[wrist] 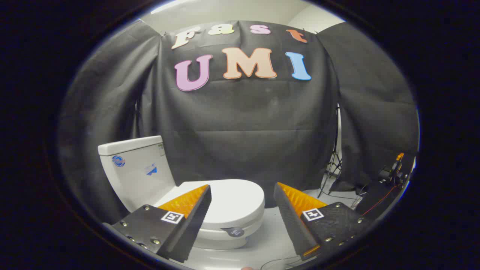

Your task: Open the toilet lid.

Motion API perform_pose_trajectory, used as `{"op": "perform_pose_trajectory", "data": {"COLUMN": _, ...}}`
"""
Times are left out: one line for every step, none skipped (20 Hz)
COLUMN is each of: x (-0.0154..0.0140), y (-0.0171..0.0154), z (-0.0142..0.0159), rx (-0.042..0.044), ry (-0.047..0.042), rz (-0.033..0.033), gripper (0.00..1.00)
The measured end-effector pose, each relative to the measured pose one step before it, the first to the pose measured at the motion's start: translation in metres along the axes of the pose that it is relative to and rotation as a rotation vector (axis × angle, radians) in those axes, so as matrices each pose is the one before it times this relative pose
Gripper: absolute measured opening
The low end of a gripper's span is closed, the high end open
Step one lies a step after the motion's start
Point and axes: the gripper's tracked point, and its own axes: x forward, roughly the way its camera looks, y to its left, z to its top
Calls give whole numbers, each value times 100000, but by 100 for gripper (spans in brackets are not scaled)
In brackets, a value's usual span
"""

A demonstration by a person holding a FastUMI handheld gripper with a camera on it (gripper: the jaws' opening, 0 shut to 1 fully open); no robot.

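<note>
Item one: the two-finger handheld gripper [242, 195], held above the floor and looking slightly down. Its fingers stand wide apart, nothing between them but open air and the scene beyond; neither finger touches anything. Each finger carries a small square black-and-white marker tag on its upper face.

Item two: the white ceramic toilet [210, 225], standing on the floor ahead of the fingers and off toward the left one. Its smooth white oval lid [234, 200] lies flat down on the seat, closed. The left finger's tip overlaps the lid's rear half in the view, while the lid's rounded front edge shows in the gap between the fingers, nearer the left finger than the right. The lid sits beyond and below the fingertips, apart from both.

Item three: the white rectangular cistern [137, 168], behind the lid on the left, with a flat cover and small blue stickers on its side.

Item four: a small dark round tab [233, 232] at the front rim of the bowl, below the lid's edge.

Item five: the pale grey floor [270, 240], showing between the fingers.

Item six: a thin black light-stand tripod [333, 165] to the right, against the dark cloth wall [243, 127].

Item seven: dark equipment with an orange part and a red cable [392, 174], far right, beyond the right finger.
</note>
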Motion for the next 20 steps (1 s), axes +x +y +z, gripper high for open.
{"op": "perform_pose_trajectory", "data": {"x": -6, "y": 95, "z": -21, "rx": -21, "ry": -458, "rz": -111, "gripper": 99}}
{"op": "perform_pose_trajectory", "data": {"x": 26, "y": 70, "z": 51, "rx": -98, "ry": -161, "rz": 117, "gripper": 99}}
{"op": "perform_pose_trajectory", "data": {"x": 108, "y": 65, "z": -288, "rx": -198, "ry": 465, "rz": -32, "gripper": 99}}
{"op": "perform_pose_trajectory", "data": {"x": 58, "y": 62, "z": -187, "rx": -126, "ry": 624, "rz": 225, "gripper": 99}}
{"op": "perform_pose_trajectory", "data": {"x": 19, "y": 211, "z": -229, "rx": -58, "ry": 736, "rz": 499, "gripper": 99}}
{"op": "perform_pose_trajectory", "data": {"x": 96, "y": 192, "z": -54, "rx": -87, "ry": 410, "rz": 370, "gripper": 99}}
{"op": "perform_pose_trajectory", "data": {"x": -3, "y": 93, "z": -73, "rx": -302, "ry": 57, "rz": 254, "gripper": 99}}
{"op": "perform_pose_trajectory", "data": {"x": 79, "y": -30, "z": 68, "rx": -180, "ry": -99, "rz": -52, "gripper": 99}}
{"op": "perform_pose_trajectory", "data": {"x": 28, "y": -51, "z": 4, "rx": -95, "ry": -197, "rz": -345, "gripper": 99}}
{"op": "perform_pose_trajectory", "data": {"x": 4, "y": -207, "z": 126, "rx": -56, "ry": -605, "rz": -837, "gripper": 99}}
{"op": "perform_pose_trajectory", "data": {"x": 120, "y": -92, "z": -11, "rx": 430, "ry": -107, "rz": -296, "gripper": 99}}
{"op": "perform_pose_trajectory", "data": {"x": 114, "y": 40, "z": -283, "rx": 559, "ry": 529, "rz": -69, "gripper": 99}}
{"op": "perform_pose_trajectory", "data": {"x": 142, "y": -70, "z": -92, "rx": 581, "ry": 396, "rz": -77, "gripper": 99}}
{"op": "perform_pose_trajectory", "data": {"x": 180, "y": -14, "z": -56, "rx": 771, "ry": 341, "rz": 113, "gripper": 99}}
{"op": "perform_pose_trajectory", "data": {"x": 82, "y": 139, "z": -154, "rx": 717, "ry": 482, "rz": 206, "gripper": 99}}
{"op": "perform_pose_trajectory", "data": {"x": 189, "y": 5, "z": -155, "rx": 483, "ry": 448, "rz": 113, "gripper": 99}}
{"op": "perform_pose_trajectory", "data": {"x": 69, "y": -2, "z": -205, "rx": 163, "ry": 522, "rz": -135, "gripper": 99}}
{"op": "perform_pose_trajectory", "data": {"x": 244, "y": -87, "z": -221, "rx": 160, "ry": 806, "rz": -655, "gripper": 99}}
{"op": "perform_pose_trajectory", "data": {"x": 251, "y": -98, "z": -288, "rx": 837, "ry": 415, "rz": -427, "gripper": 99}}
{"op": "perform_pose_trajectory", "data": {"x": 416, "y": -83, "z": -287, "rx": 684, "ry": 1011, "rz": -450, "gripper": 99}}
